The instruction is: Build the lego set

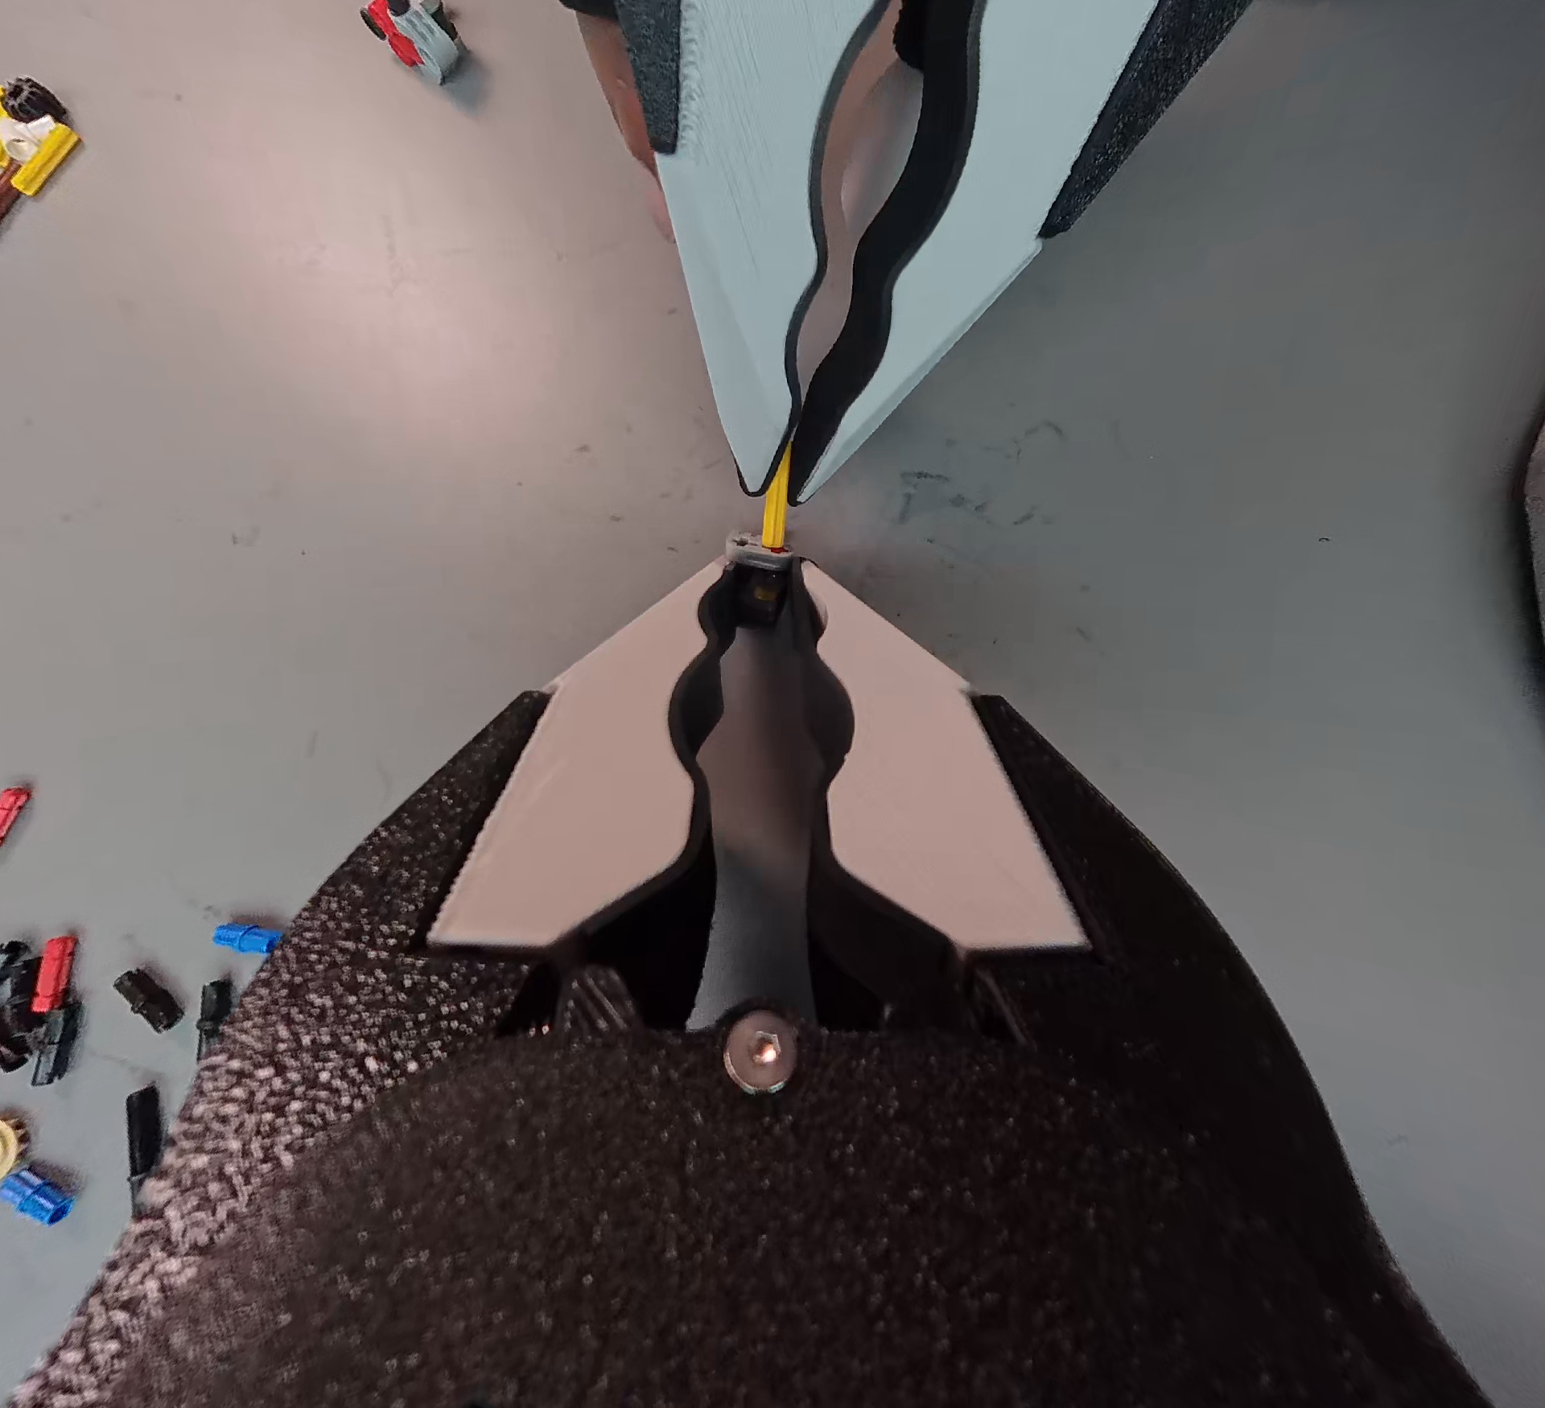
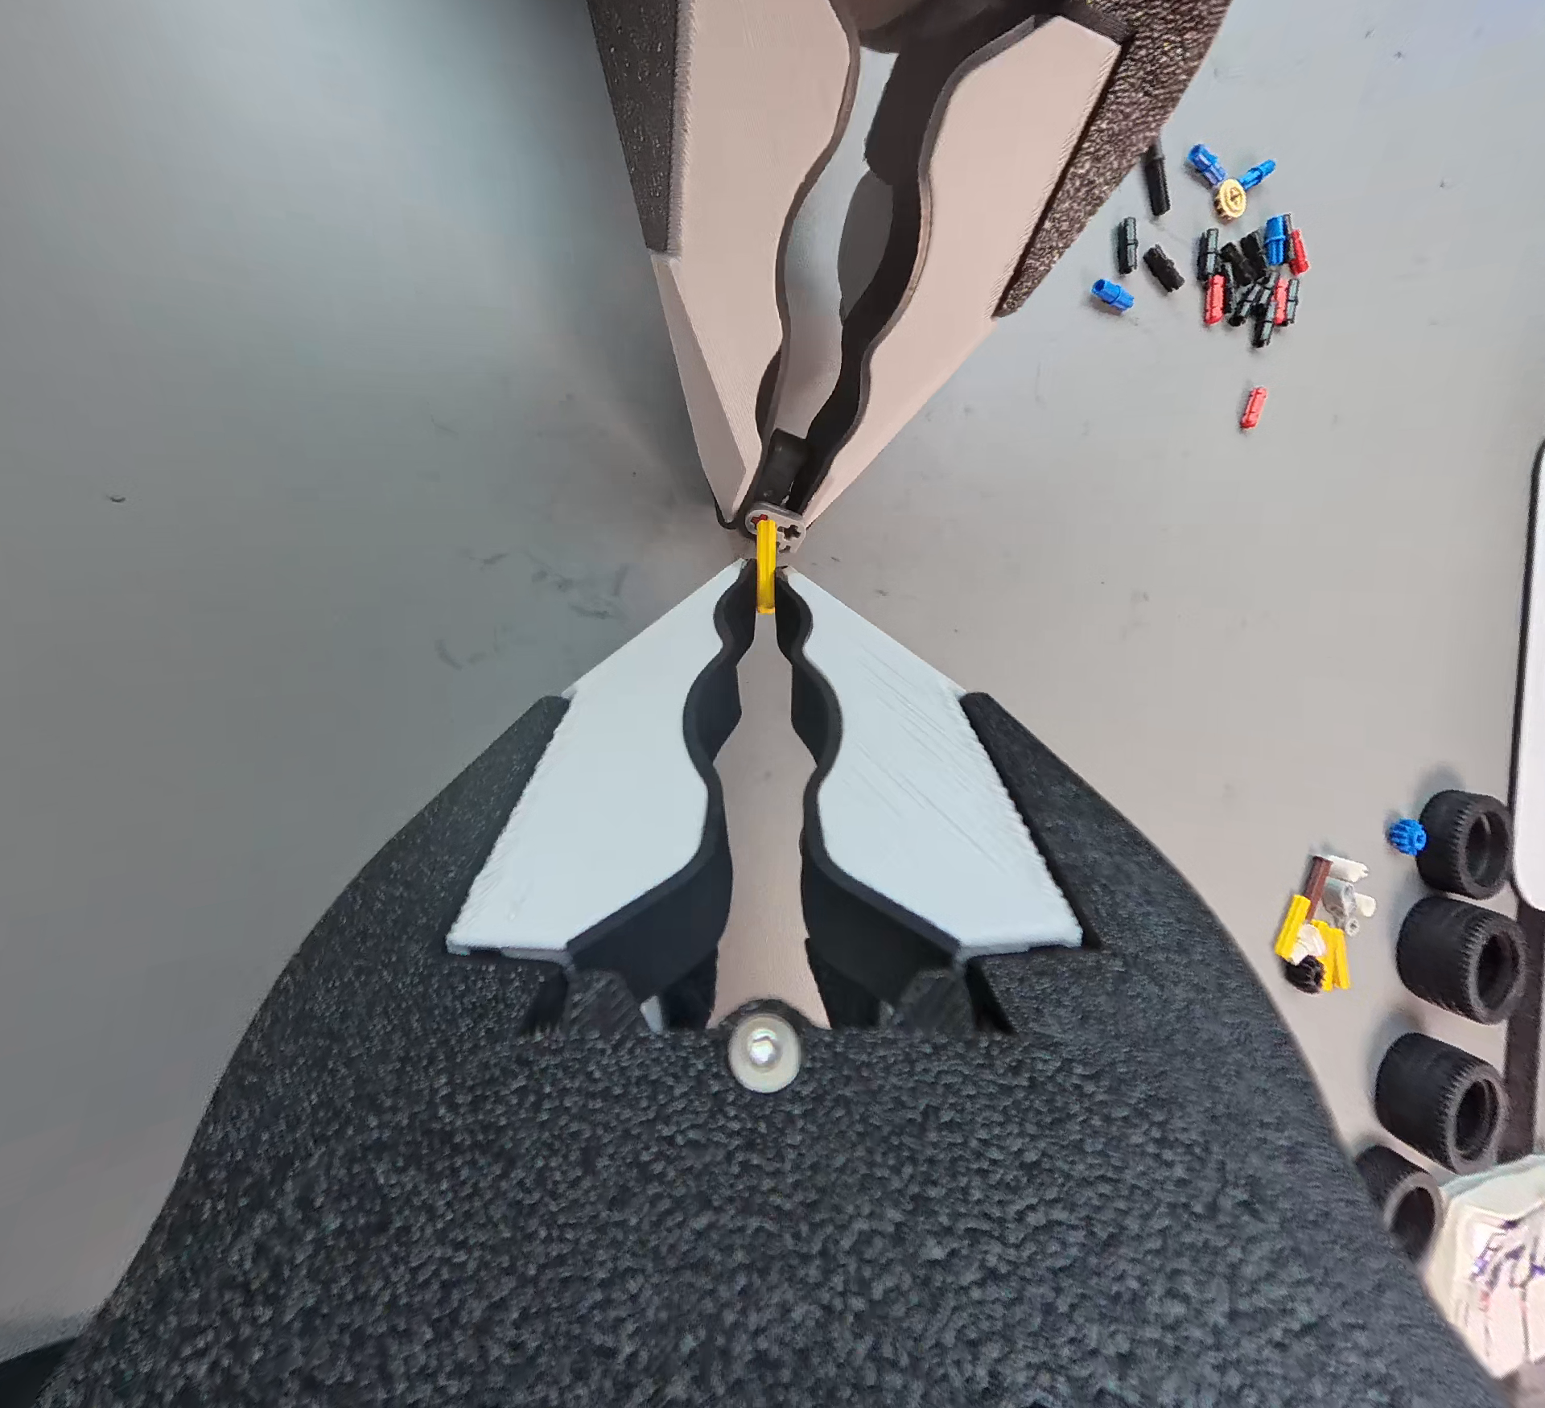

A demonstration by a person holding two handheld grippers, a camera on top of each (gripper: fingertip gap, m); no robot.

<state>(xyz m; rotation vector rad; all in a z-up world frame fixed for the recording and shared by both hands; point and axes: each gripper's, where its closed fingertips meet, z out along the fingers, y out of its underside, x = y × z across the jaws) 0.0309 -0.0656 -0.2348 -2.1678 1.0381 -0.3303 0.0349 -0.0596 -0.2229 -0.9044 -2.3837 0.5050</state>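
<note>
My left gripper (image 1: pixel 762 561), with tan fingers, is shut on a small grey lego connector (image 1: pixel 757 544) with a black piece behind it. The connector's cross holes show in the right wrist view (image 2: pixel 776 524), where the left gripper (image 2: pixel 769 519) comes down from the top. My right gripper (image 2: pixel 762 574), with pale blue fingers, is shut on a thin yellow axle (image 2: pixel 765 574). The axle's tip meets a hole of the connector. In the left wrist view the right gripper (image 1: pixel 773 490) comes from above with the yellow axle (image 1: pixel 776 503). Both are held tip to tip above the grey table.
On the grey table (image 2: pixel 251 365) lie a heap of black, red and blue pins (image 2: pixel 1246 264), a single red pin (image 2: pixel 1252 408), several black tyres (image 2: pixel 1463 950) and a yellow and white sub-build (image 2: pixel 1325 925). A small red and grey sub-build (image 1: pixel 414 22) lies at far left. The grippers are tip to tip, or close to it.
</note>
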